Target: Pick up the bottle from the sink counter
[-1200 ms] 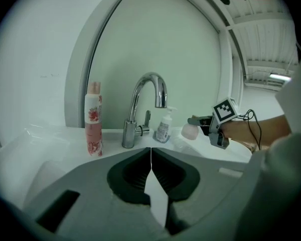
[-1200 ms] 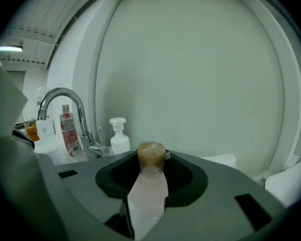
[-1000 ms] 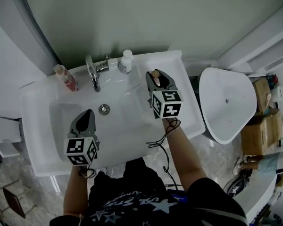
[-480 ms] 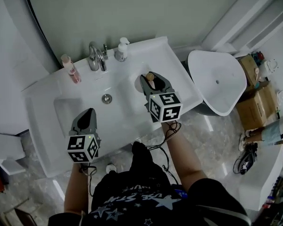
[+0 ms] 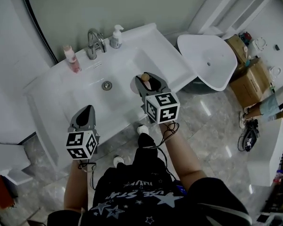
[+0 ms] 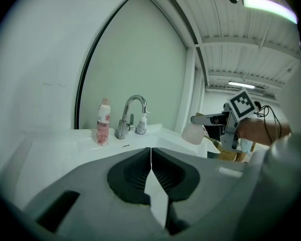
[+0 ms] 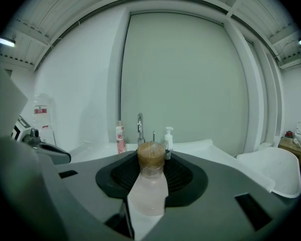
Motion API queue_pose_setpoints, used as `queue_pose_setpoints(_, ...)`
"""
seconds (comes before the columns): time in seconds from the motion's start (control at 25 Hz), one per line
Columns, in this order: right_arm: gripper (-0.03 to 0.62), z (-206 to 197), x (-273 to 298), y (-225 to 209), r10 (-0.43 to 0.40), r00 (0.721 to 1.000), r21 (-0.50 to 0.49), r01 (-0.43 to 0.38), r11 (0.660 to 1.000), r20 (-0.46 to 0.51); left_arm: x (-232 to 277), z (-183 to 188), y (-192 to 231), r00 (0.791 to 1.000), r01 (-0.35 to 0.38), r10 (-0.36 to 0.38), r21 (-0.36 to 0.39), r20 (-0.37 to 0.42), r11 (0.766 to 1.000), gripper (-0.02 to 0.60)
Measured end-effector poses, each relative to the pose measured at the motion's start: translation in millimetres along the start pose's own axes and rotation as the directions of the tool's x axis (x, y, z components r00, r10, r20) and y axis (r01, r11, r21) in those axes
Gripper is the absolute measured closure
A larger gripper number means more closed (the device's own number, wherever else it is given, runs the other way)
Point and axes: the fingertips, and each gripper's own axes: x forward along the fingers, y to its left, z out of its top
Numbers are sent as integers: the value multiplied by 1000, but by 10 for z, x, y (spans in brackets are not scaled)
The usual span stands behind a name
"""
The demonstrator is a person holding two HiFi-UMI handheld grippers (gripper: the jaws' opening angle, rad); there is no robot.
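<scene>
- Right gripper (image 5: 148,81): jaws part-way closed and clamped on the bottle (image 7: 150,179), which has a pale translucent body and a brown cap. The pads press on both sides of the body, and the cap shows past them.
- Bottle location: held in the air, clear of the sink counter (image 5: 146,46). From overhead it sits above the front edge of the basin. The left gripper view shows it off to the side of the counter, touching nothing but the jaws.
- Left gripper (image 6: 150,154): jaws closed together with nothing between them, and only a hairline seam shows where the pads meet.
- Right arm: bare forearm reaches forward from the torso, slightly bent at the elbow. The marker cube (image 5: 161,107) faces up and the gripper points forward, a little below level. A thin cable hangs from the wrist.
- Left arm: forearm runs straight ahead at the person's left. Its cube (image 5: 81,145) is over the floor and the jaw tips are just at the counter's front edge. The gripper points toward the basin, a little below level.
- The two grippers are well apart, with the right one further forward.
- Items on the counter's back rim: faucet (image 5: 93,41), white pump dispenser (image 5: 115,36) just beside it, pink bottle (image 5: 71,59) on the other side.
- Cardboard boxes (image 5: 247,79) stand on the floor to the right.
</scene>
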Motion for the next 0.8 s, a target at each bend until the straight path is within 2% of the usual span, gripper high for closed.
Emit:
queue_pose_setpoints(0.4,454,-247,-541,435,-25,999,14,26,1000,-28,-487,-183,-90,999,40,-40,2,-11,999,561)
queue_pose_setpoints(0.8,454,-448,-852,595,-22,999,11,23,1000,-46,-727,-332,-255,998,56,-56,1,-18,998,561)
